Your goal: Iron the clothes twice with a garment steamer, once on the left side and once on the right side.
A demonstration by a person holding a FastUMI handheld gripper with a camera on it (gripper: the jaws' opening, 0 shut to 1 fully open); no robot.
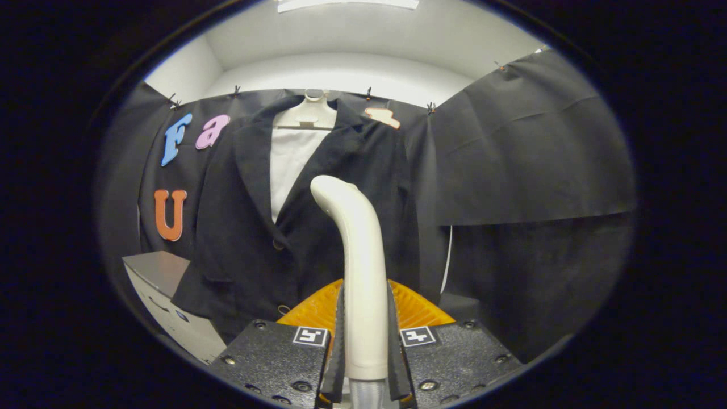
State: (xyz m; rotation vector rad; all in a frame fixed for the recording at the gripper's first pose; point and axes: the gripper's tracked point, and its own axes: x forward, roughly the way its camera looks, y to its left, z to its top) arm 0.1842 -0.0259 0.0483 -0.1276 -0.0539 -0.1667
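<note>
Jaws of the gripper (364,341) clamped on an upright steamer (358,267), just before a dark jacket (250,227) on a hanger (309,111).

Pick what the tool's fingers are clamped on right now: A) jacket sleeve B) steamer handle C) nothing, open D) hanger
B: both fingers of the tool press on the pale steamer handle, which rises between them, its head toward the dark jacket hanging just beyond.

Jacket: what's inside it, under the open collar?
A white shirt shows between the lapels of the dark jacket, on a pale hanger. Lower down, the closed front and the steamer in the gripper hide it.
</note>
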